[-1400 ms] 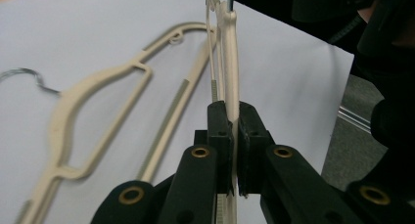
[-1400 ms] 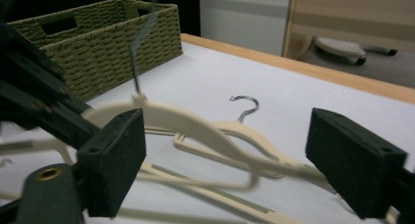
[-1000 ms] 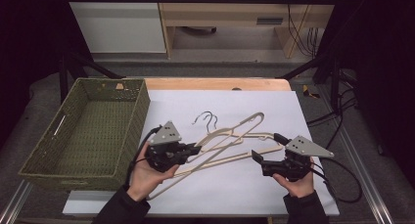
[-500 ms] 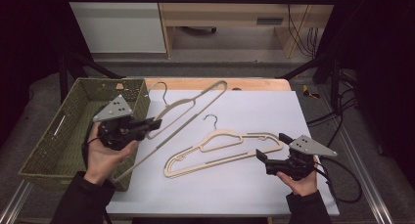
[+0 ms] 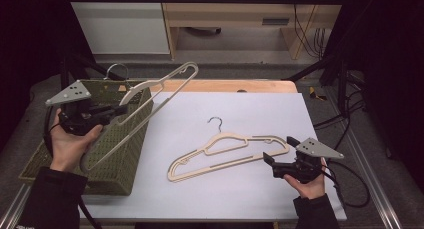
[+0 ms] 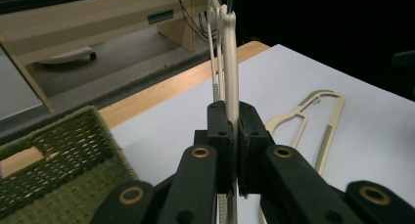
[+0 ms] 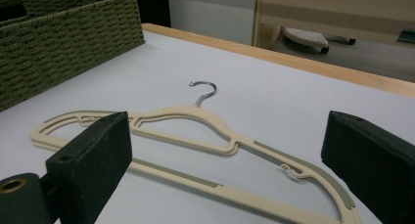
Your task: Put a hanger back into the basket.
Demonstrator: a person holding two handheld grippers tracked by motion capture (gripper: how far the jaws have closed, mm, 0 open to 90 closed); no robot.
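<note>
In the high view, the left gripper is clamped on a cream plastic clothes hanger with a metal hook, held up in the air at a slant over the woven green rectangular basket at the left of the table. A second cream plastic hanger lies flat on the white table sheet, hook pointing away from the person. The right gripper rests low at that hanger's right end, just beside it.

In the left gripper view, the two black jaws press tight on the held hanger's thin edge, which rises straight ahead; the basket's rim sits lower left.

In the right gripper view, the jaws stand wide apart with nothing between their pads; the flat hanger lies on the sheet just ahead of them, with the basket beyond at upper left.
</note>
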